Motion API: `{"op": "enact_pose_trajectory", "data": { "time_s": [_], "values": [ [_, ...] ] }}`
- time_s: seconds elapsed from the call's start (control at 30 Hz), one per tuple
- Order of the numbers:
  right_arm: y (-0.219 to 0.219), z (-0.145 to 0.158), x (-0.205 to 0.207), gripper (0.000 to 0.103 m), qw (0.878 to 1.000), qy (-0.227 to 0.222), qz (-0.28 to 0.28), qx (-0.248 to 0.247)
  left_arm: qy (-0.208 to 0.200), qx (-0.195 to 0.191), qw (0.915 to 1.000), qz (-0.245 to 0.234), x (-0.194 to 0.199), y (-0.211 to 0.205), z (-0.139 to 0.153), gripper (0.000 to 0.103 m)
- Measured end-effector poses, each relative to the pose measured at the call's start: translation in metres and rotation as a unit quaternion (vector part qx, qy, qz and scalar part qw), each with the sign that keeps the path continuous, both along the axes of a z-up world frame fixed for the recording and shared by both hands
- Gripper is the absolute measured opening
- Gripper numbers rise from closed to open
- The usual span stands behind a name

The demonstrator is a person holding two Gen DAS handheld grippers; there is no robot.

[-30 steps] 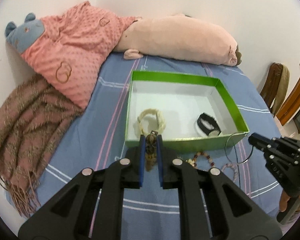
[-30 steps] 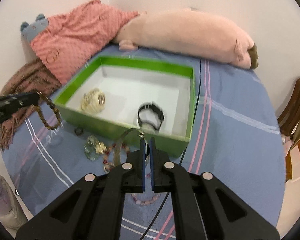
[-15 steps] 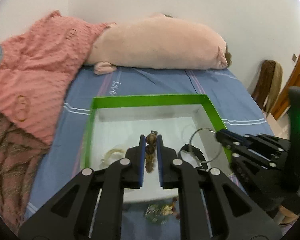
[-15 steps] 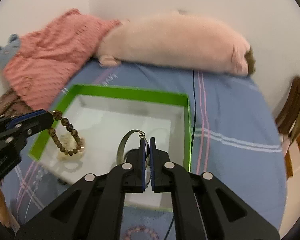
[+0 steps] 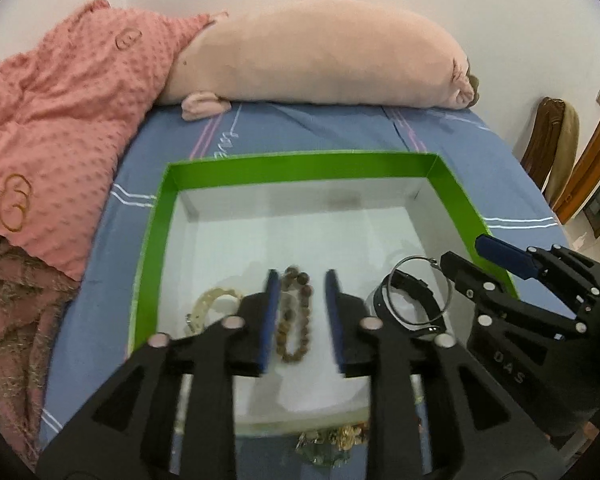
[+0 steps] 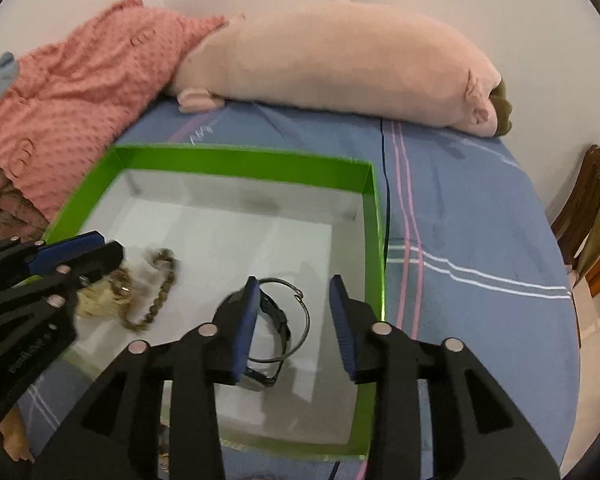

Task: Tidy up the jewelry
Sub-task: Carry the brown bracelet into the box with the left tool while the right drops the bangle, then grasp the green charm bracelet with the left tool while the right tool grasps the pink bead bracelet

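Both grippers sit over the green box [image 5: 300,168] on the blue bedsheet [image 6: 480,208]. Left gripper [image 5: 299,280]: jaws opening, partly apart; the brown bead bracelet [image 5: 296,316] lies in the gap on the white box floor, pads not pressing it. Right gripper [image 6: 294,292]: jaws opening, partly apart, nothing clamped; the thin metal bangle [image 6: 296,320] lies in the box below and between them, resting over a black band [image 6: 274,320]. A pale woven bracelet [image 5: 216,300] lies just left of the beads, also in the box. At least one more piece, a glittery cluster [image 5: 332,444], lies outside on the sheet just beside the near wall.

Risks, as judged:
- Beads may snag on a pad as the left gripper lifts; the strand lies close to the left pad.
- Bangle overlaps the black band; a careless pass could hook and drag both.
- Near wall is low and light; a finger clipping it on the reach for the outside piece could shift or tip the box on the soft bed.
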State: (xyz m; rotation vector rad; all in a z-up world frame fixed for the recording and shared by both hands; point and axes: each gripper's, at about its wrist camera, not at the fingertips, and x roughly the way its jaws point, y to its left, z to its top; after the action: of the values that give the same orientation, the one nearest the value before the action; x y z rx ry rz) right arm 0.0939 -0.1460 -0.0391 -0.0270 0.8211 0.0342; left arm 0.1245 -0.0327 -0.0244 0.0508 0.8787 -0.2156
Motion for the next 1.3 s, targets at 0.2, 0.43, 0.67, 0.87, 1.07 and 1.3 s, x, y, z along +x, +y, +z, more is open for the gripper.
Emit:
{"op": "enact_pose_trajectory", "data": {
  "time_s": [0.2,0.43,0.67,0.87,1.07,1.3],
  "values": [
    [0.015,0.019,-0.048,0.037,0.998,0.024,0.062,0.018,-0.014,0.035,0.9992,-0.013,-0.048,0.009,0.019,0.039],
    [0.044,-0.012,-0.087,0.036,0.989,0.086,0.121,-0.013,0.063,0.035,0.9970,-0.029,-0.081,0.030,-0.017,0.038],
    [0.061,-0.045,-0.074,0.034,0.985,0.124,0.112,-0.031,0.102,0.019,0.9945,-0.009,-0.082,0.047,-0.038,0.038],
    [0.043,-0.054,-0.069,0.034,0.987,0.143,0.076,-0.017,0.123,0.017,0.9919,-0.025,-0.076,0.034,-0.051,0.038],
    [0.030,-0.055,-0.071,0.034,0.987,0.145,0.062,-0.018,0.136,0.016,0.9905,-0.012,-0.067,0.034,-0.063,0.038],
    [0.006,-0.051,-0.081,0.034,0.988,0.145,0.047,-0.013,0.127,-0.007,0.9915,-0.030,-0.069,0.028,-0.065,0.043]
  ]
}}
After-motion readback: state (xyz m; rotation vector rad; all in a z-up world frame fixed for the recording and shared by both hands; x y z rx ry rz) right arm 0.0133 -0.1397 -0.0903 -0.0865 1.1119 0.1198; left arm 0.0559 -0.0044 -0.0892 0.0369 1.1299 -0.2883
